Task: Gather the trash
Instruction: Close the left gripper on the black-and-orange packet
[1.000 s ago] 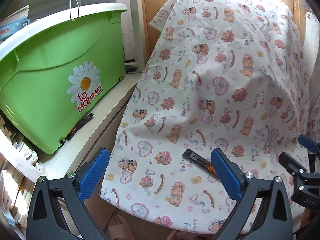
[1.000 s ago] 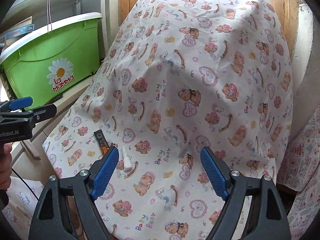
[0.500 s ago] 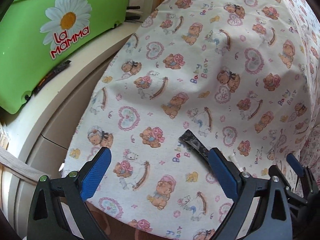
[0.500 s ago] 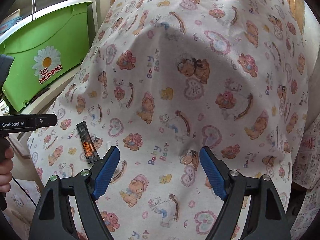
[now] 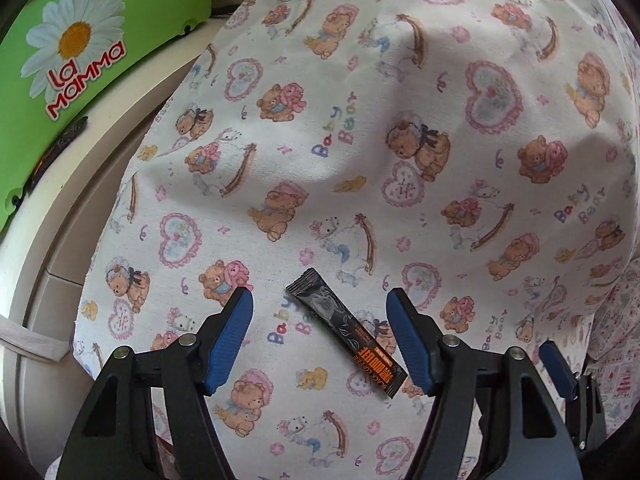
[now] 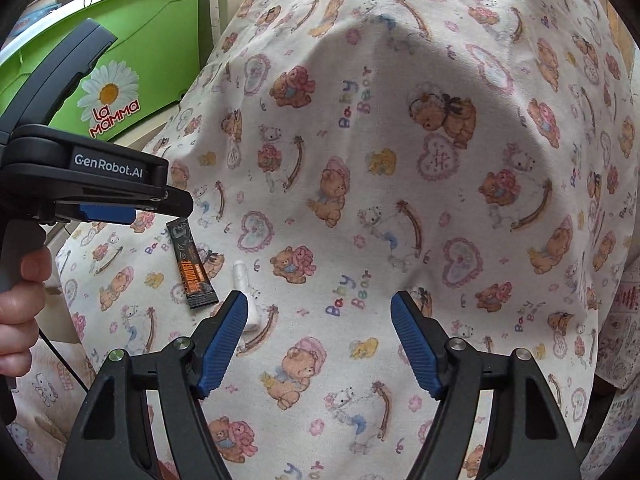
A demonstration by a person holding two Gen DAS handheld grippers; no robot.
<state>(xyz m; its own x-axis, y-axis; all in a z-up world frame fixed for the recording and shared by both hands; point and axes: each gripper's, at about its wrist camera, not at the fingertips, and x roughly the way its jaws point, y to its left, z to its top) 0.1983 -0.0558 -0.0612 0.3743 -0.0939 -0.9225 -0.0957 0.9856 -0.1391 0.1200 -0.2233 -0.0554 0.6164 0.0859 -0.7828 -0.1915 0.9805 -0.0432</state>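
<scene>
While its blue pads stand apart with nothing pressed between them, the left claw hangs over a black coffee sachet that lies flat on the teddy-bear cloth. The jaws have just been closing, yet the sachet is still loose: its sealed end points to about 11 o'clock between the pads, and its orange-lettered end reaches toward 5 o'clock, just beside the right-hand pad, though whether the two touch cannot be told.

In the right wrist view the right claw is also open and empty; its jaws have likewise been narrowing, with only cloth between them. A small white tube-shaped scrap lies at about 11 o'clock from that claw, its lower end hidden behind the left-hand pad. The same sachet sits farther out toward 10 o'clock, close beside the scrap but apart from it. Above the sachet the left claw's tip comes in from 9 o'clock, and a hand grips its handle at the frame's edge.

Beyond the cloth, at 10 to 11 o'clock, a green tub with a daisy sticker stands on a pale ledge.
</scene>
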